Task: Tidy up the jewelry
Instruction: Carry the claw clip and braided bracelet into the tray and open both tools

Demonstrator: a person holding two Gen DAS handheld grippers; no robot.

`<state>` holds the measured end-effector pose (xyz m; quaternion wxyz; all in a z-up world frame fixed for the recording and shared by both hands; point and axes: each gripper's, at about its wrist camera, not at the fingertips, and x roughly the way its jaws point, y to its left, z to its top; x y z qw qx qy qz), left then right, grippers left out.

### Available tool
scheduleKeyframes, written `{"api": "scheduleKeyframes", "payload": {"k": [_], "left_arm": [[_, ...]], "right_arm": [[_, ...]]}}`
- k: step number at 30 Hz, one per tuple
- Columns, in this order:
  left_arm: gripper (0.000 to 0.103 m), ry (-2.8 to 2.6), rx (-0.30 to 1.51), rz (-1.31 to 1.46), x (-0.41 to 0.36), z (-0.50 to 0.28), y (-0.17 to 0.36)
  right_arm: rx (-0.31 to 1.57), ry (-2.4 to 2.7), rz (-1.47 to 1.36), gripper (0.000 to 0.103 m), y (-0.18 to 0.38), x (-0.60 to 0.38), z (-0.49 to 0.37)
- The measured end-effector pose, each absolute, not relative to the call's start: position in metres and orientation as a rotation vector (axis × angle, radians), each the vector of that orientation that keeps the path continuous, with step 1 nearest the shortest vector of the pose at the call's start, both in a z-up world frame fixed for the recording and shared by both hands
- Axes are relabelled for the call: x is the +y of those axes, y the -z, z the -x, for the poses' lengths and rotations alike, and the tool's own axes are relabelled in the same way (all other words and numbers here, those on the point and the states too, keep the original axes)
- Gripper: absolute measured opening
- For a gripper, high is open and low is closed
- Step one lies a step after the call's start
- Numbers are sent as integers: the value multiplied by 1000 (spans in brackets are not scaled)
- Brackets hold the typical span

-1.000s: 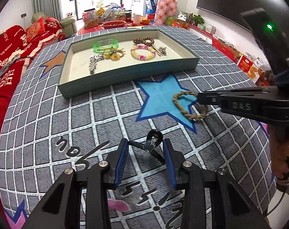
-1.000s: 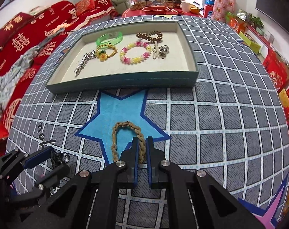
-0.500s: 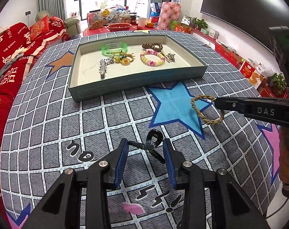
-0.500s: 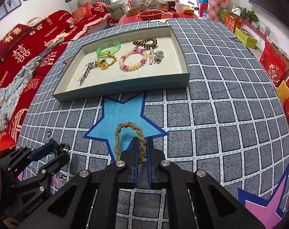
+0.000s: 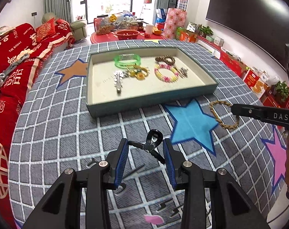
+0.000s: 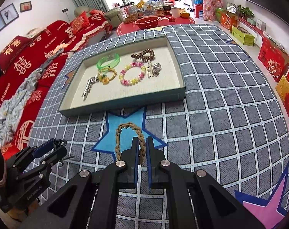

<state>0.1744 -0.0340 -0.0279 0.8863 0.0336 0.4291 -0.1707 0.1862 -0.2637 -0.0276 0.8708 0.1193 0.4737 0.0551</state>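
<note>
Most of the jewelry's already sitting in the tray (image 6: 123, 103) on the table. Two pieces left: right tongs (image 6: 142, 148) clamped on the braided rope bracelet (image 6: 129, 127), left tongs (image 5: 146, 150) gripping a black clip thing (image 5: 151, 145) (hair claw maybe?), both just short of the tray.
</note>
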Motion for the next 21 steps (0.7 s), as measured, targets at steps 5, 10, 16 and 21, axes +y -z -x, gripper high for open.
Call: {"api": "scheduleKeyframes", "payload": {"k": [5,10,16,21], "left_arm": [[50,337,874,-50,-25,-189,20],[50,317,856,-42,-21,-206,12],[50,308,836,-36,-23,-227,5],[50,304,832,-26,-28,-246,2]], "right_arm": [[966,-110,-259,8,17,-268,-195],[938,-98,-271,8,6,-273,-208],[914,-100,-297,8,-4,-277,-232],[917,-106,-311,8,-5,-276,-254]]}}
